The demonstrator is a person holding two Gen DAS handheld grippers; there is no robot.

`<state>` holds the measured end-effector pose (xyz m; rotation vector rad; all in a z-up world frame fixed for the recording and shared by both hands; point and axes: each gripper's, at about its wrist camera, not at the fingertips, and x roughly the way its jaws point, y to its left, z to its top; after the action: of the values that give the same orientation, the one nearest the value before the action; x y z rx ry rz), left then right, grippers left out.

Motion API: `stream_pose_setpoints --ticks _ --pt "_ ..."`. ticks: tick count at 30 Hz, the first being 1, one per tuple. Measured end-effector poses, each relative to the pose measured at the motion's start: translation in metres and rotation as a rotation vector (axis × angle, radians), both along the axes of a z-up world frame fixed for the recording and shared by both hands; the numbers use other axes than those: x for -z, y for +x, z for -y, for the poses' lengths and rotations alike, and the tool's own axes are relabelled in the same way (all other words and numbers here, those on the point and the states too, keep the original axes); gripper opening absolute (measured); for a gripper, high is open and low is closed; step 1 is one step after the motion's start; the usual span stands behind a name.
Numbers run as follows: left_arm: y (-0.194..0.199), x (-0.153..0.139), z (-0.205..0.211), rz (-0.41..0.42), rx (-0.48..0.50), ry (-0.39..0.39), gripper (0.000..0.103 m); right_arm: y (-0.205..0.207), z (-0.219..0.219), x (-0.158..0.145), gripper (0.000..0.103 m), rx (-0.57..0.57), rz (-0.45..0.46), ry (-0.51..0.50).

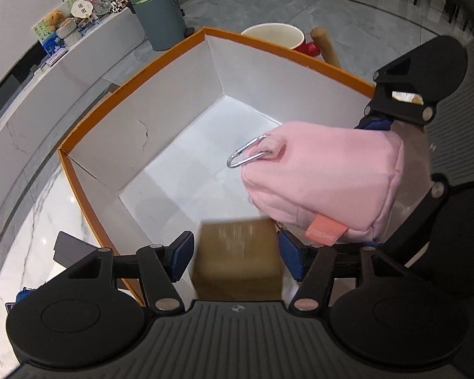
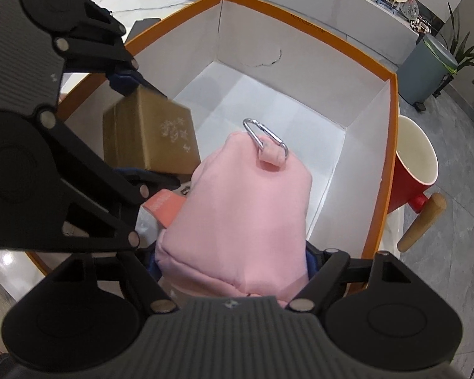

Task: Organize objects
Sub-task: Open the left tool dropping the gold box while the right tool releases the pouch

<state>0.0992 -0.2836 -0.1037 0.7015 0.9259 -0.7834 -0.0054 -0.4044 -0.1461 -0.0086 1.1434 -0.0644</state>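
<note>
two grippers over a white-lined orange box [image 1: 132, 132]: left gripper [image 1: 235, 257] spread loose around a blurred brown carton [image 1: 237, 262]; right gripper [image 2: 233, 265] holding a soft pink pouch [image 2: 237, 214].

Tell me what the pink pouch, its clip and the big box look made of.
Pink pouch: soft woven or knit fabric, matte, with stitched seams and a padded sag. Clip: metal by the look, a bright silver carabiner with a mirror-like shine. Big box: paperboard or cardboard, smooth white inside and orange at the rim; a crack in one wall suggests stiff card.
</note>
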Motion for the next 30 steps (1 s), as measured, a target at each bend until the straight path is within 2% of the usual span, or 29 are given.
stream_pose_setpoints --ticks 12,13,15,24,30 --pt "-0.007 -0.016 -0.003 0.042 -0.004 -0.029 0.074 -0.005 0.004 -0.01 0.088 0.042 0.004 0.007" --pt "-0.007 -0.018 -0.004 0.045 -0.005 -0.032 0.074 -0.003 0.005 -0.011 0.09 0.098 -0.006 0.016" --pt "-0.008 -0.021 -0.005 0.051 -0.008 -0.038 0.074 -0.005 0.005 -0.014 0.092 0.098 0.0 0.021" --pt "-0.016 -0.045 -0.011 0.095 -0.008 -0.069 0.074 -0.011 0.001 -0.032 0.092 0.104 0.044 -0.005" --pt "-0.024 -0.067 -0.022 0.138 -0.021 -0.091 0.074 -0.015 -0.009 -0.056 0.093 0.106 0.081 -0.029"
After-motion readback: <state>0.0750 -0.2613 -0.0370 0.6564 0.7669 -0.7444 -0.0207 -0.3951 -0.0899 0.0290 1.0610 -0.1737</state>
